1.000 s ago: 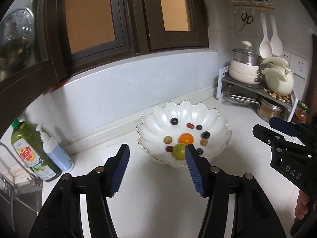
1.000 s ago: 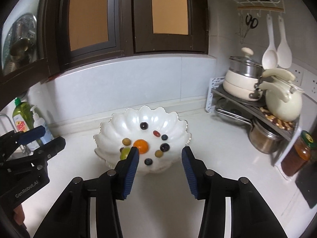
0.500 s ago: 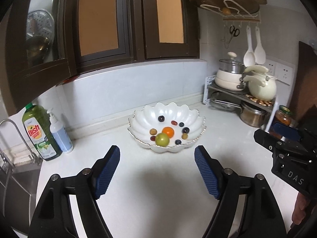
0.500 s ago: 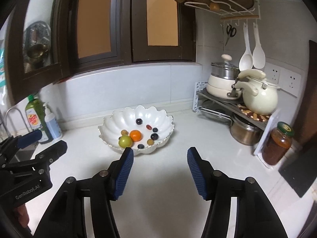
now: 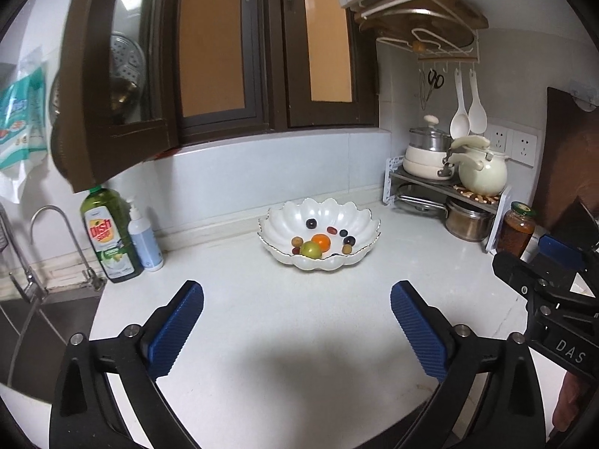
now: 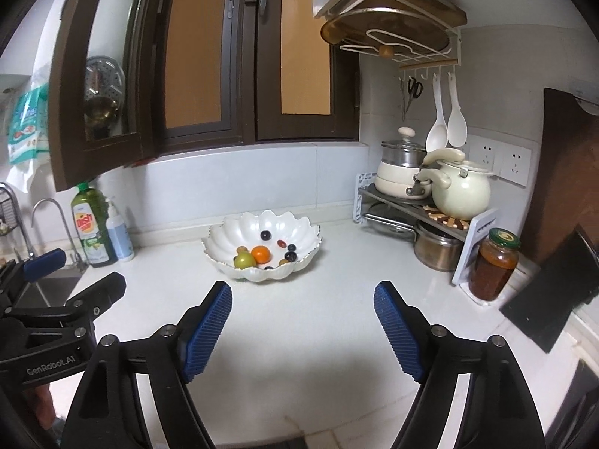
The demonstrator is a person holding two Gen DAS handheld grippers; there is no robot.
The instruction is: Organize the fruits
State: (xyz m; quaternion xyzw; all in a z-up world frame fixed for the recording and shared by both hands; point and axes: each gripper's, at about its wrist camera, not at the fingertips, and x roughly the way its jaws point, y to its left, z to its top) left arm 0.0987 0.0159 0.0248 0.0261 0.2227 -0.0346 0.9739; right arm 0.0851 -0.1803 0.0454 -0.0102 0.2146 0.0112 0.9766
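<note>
A white scalloped bowl (image 5: 325, 209) stands on the white counter toward the back; it also shows in the right wrist view (image 6: 239, 232). In it lie an orange fruit (image 5: 321, 242), a green fruit (image 5: 311, 250) and several small dark and brown fruits. The same orange fruit (image 6: 260, 254) and green fruit (image 6: 244, 260) show in the right wrist view. My left gripper (image 5: 297, 293) is open and empty, well in front of the bowl. My right gripper (image 6: 302, 293) is open and empty, also well short of the bowl.
A green dish-soap bottle (image 5: 108, 235) and a pump bottle (image 5: 144, 235) stand at the left by the tap (image 5: 56, 239) and sink. At the right a rack (image 5: 449, 191) holds pots and a kettle (image 5: 481, 172), with a jar (image 5: 518, 228) beside it.
Both grippers have pulled back from the bowl and opened wider. The bowl and fruits have not moved.
</note>
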